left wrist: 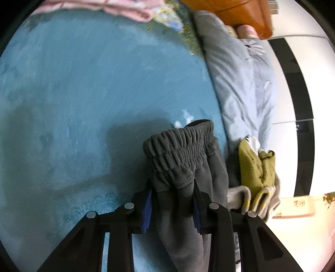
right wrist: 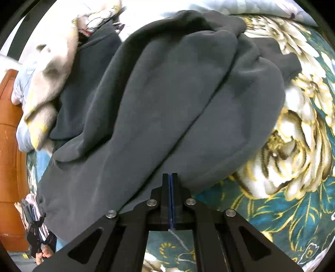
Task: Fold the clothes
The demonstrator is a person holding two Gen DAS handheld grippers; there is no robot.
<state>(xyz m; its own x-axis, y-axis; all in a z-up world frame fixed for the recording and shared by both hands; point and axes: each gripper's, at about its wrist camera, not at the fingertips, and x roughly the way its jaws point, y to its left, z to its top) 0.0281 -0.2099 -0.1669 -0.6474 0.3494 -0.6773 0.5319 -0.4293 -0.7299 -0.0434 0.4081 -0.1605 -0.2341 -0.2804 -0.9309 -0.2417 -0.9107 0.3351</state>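
Trousers (right wrist: 159,100) hang bunched above the blanket (right wrist: 293,209), unfolded; left gripper (left wrist: 173,194) pinches the elastic waistband (left wrist: 180,144), right gripper (right wrist: 170,177) is clamped on their edge. Folding remains.

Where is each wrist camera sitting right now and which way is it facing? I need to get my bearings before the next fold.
Left wrist: on the left tongs, looking forward and down over the teal blanket; the tongs grip the dark grey trousers at the elastic waistband.
Right wrist: on the right tongs, facing the same trousers spread over the flowered blanket; jaws together at the cloth's near edge. A hand shows bottom left.
Shared: the grey trousers, teal bedding, and an orange wooden headboard.
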